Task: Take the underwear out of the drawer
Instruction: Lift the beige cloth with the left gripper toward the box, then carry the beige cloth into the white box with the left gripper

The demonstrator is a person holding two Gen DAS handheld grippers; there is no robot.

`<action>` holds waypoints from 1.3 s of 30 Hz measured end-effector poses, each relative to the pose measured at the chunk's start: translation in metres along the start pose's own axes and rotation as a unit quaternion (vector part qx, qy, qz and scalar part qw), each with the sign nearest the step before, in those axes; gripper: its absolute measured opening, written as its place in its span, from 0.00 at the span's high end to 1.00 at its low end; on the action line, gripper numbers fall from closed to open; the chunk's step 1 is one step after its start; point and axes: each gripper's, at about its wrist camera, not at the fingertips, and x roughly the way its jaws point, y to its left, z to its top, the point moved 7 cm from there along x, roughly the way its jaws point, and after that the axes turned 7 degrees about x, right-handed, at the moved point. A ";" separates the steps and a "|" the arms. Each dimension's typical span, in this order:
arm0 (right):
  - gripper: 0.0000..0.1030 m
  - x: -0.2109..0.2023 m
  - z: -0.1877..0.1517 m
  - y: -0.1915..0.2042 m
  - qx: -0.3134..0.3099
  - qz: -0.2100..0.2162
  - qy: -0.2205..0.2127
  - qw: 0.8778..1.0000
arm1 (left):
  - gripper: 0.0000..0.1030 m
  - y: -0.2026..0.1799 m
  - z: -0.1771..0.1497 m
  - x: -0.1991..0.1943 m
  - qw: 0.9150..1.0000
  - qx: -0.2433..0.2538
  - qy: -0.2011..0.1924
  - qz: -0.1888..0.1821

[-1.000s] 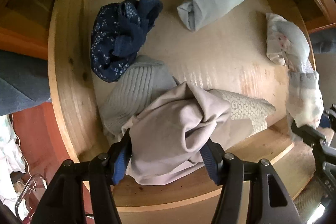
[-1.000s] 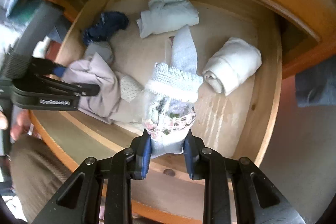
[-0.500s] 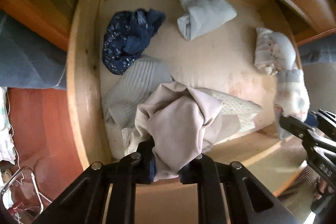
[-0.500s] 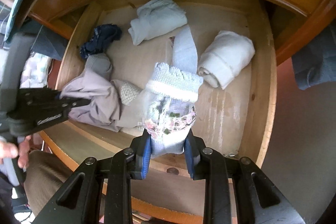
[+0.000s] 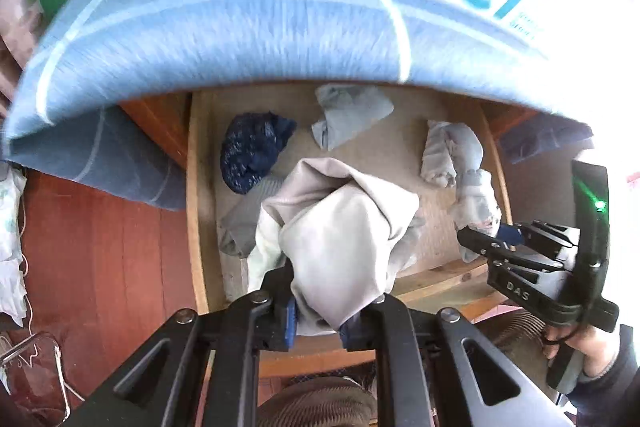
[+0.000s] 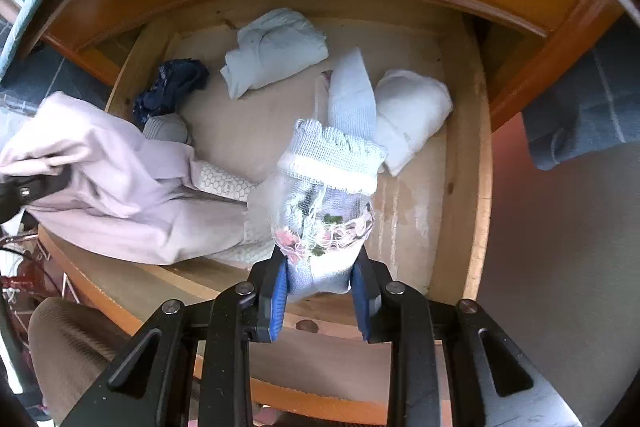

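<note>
Fingers (image 6: 362, 297) pinch pale-blue underwear (image 6: 332, 187), long axis pointing into drawer (image 6: 480, 163).

Right gripper (image 6: 320, 291) jaws clamp pale blue lace-trimmed underwear (image 6: 332, 183) — above the wooden drawer (image 6: 478, 187).

This was a home, most likely a bedroom, for the open wooden drawer (image 6: 476, 163) of an orange-brown varnished chest held loosely folded and rolled underwear: a pale blue piece (image 6: 276, 47) toward the back, a dark blue patterned one (image 5: 252, 151) at the left, a white roll (image 6: 412, 115) at the right. Across the top of the left wrist view a blue towel-like cloth (image 5: 240, 27) with large turquoise letters lay draped over the chest. At the left of that view lay a red-brown wooden floor (image 5: 100, 247) with light laundry (image 5: 10, 227) at the edge.
</note>
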 end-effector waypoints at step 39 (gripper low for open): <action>0.75 -0.001 -0.009 -0.019 0.030 -0.032 -0.001 0.999 | 0.86 -0.007 0.032 -0.238 0.984 0.019 -0.171 0.032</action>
